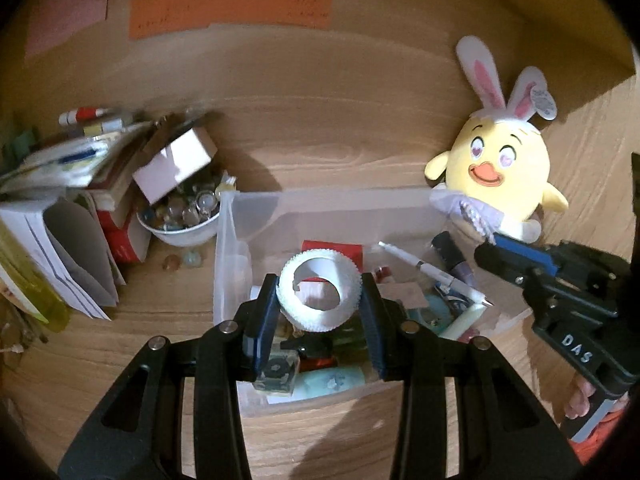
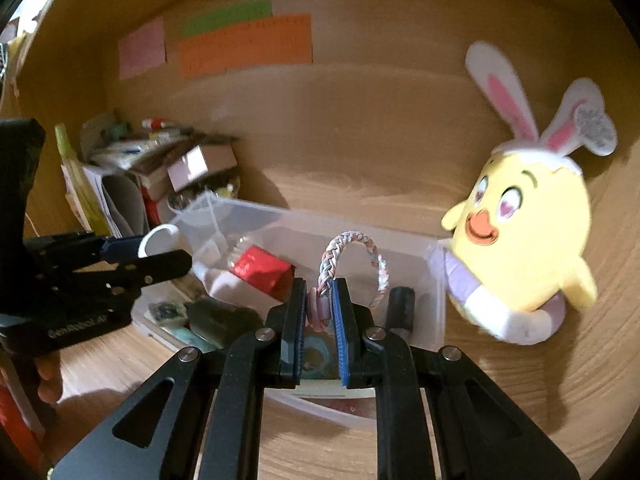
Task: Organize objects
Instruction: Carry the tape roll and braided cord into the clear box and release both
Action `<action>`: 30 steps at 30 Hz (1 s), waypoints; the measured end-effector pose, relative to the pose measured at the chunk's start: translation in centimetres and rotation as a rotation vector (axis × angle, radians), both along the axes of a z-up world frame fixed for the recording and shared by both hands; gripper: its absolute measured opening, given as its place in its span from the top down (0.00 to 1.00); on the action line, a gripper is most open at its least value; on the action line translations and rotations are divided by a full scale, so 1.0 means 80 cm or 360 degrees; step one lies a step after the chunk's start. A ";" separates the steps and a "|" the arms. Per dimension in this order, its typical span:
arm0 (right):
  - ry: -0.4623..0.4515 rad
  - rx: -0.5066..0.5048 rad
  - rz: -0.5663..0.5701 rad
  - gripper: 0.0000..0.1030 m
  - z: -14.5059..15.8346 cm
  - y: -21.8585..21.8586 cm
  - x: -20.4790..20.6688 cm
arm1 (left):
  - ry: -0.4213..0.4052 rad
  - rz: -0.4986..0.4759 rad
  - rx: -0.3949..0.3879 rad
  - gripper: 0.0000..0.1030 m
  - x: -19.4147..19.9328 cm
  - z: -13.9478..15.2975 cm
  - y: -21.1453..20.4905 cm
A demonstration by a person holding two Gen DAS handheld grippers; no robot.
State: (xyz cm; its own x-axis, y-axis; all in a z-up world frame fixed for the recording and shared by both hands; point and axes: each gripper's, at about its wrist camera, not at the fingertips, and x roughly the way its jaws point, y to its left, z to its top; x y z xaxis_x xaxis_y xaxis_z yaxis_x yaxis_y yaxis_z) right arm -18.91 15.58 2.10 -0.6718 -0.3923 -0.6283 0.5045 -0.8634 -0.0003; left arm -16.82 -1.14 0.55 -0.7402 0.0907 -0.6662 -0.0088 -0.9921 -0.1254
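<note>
Holding a white ribbed tape roll (image 1: 318,292) above the clear plastic bin (image 1: 232,240), the left gripper (image 1: 318,300) has its fingers (image 1: 262,320) part-way apart and pressed against the roll's two sides. Roll sits hole toward the camera, tilted a little, clear of the bin's contents. Likely carried here to be dropped in with the rest.

Right gripper (image 2: 320,304): fingers (image 2: 342,316) clenched almost fully together on the pinkish end of a braided pastel loop (image 2: 356,264), a bracelet or hair band by the look of it. Loop arches up and to the right above the fingertips, also over the bin. In the left wrist view the same gripper (image 1: 490,246) comes in from the right at the bin's far corner.

Bin stands on the wooden tabletop (image 1: 320,152), already part-filled: red box (image 1: 340,250), white pen (image 1: 432,276) slanted across the right side, a dark marker (image 1: 452,256), small square packets toward the near wall. Judged the collecting point for loose items.

Outside it: yellow chick plush with rabbit ears (image 1: 494,160) propped just behind the bin's right corner; white bowl of glass marbles (image 1: 184,216) beside the left wall, a few marbles loose on the tabletop; cluttered stack of papers and boxes (image 1: 72,184) further left. Coloured paper notes (image 1: 232,4) on the back panel.
</note>
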 end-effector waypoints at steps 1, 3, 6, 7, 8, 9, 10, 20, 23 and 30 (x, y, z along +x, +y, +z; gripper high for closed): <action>-0.0026 0.0002 0.0002 0.89 -0.006 -0.001 -0.005 | -0.0009 -0.0001 -0.0006 0.62 -0.002 -0.003 0.001; -0.0063 0.0003 0.0009 0.89 -0.015 -0.003 -0.011 | -0.0027 -0.0006 -0.0024 0.62 -0.006 -0.009 0.003; -0.0097 0.0016 0.0014 0.89 -0.024 -0.004 -0.017 | -0.0038 -0.0015 -0.0046 0.62 -0.009 -0.015 0.007; -0.0103 0.0017 0.0015 0.89 -0.026 -0.004 -0.018 | -0.0040 -0.0022 -0.0050 0.62 -0.009 -0.016 0.008; -0.0111 0.0017 0.0017 0.89 -0.027 -0.005 -0.020 | -0.0043 -0.0031 -0.0052 0.62 -0.010 -0.017 0.009; -0.0117 0.0019 0.0022 0.89 -0.028 -0.005 -0.020 | -0.0045 -0.0040 -0.0058 0.62 -0.010 -0.018 0.011; -0.0118 0.0024 0.0024 0.89 -0.029 -0.006 -0.020 | -0.0046 -0.0042 -0.0064 0.61 -0.011 -0.018 0.012; -0.0125 0.0034 0.0044 0.75 -0.024 -0.009 -0.016 | 0.0028 -0.0034 -0.0081 0.34 0.001 -0.005 0.013; -0.0117 0.0020 0.0045 0.75 -0.016 -0.008 -0.011 | 0.0031 -0.0036 -0.0073 0.34 0.006 0.000 0.011; -0.0048 0.0005 0.0065 0.67 0.005 0.001 0.017 | 0.0067 -0.0047 -0.0072 0.28 0.028 0.012 0.010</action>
State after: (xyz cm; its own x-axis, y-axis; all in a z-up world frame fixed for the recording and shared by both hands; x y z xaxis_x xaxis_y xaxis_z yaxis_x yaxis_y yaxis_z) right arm -17.57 15.63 2.49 -0.6360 -0.4171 -0.6492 0.5390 -0.8422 0.0130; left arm -14.57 -0.30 1.48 -0.7651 0.0838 -0.6384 -0.0427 -0.9959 -0.0795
